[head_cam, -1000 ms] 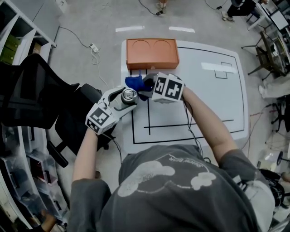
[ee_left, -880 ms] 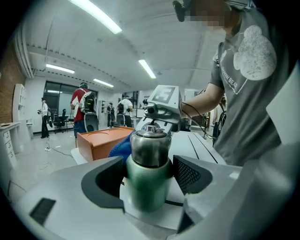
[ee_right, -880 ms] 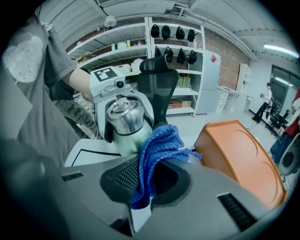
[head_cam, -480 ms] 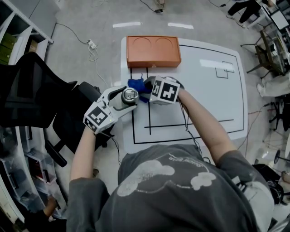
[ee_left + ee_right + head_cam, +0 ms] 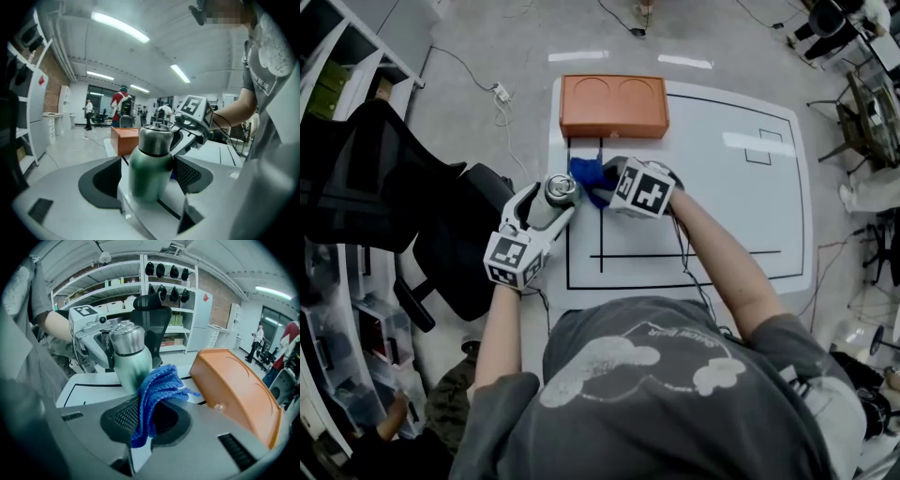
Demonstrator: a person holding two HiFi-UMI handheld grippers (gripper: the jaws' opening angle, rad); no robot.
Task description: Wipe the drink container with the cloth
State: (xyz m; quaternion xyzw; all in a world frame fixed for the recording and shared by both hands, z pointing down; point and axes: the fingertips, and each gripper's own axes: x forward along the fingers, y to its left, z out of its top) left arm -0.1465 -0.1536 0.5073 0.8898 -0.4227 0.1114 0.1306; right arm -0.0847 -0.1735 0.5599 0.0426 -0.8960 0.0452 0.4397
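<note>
Your left claw [image 5: 149, 180] is clamped on the slick bottle [image 5: 151, 140], right claw [image 5: 147, 416] pinching the cloth [image 5: 157, 385]. Scrub too hard and you might twist the bottle loose.

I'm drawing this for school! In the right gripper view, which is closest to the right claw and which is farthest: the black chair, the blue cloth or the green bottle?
1. The blue cloth, pinched in the right claw.
2. The green bottle, just behind the cloth, slightly left.
3. The black chair, beyond the table, behind the bottle.
</note>
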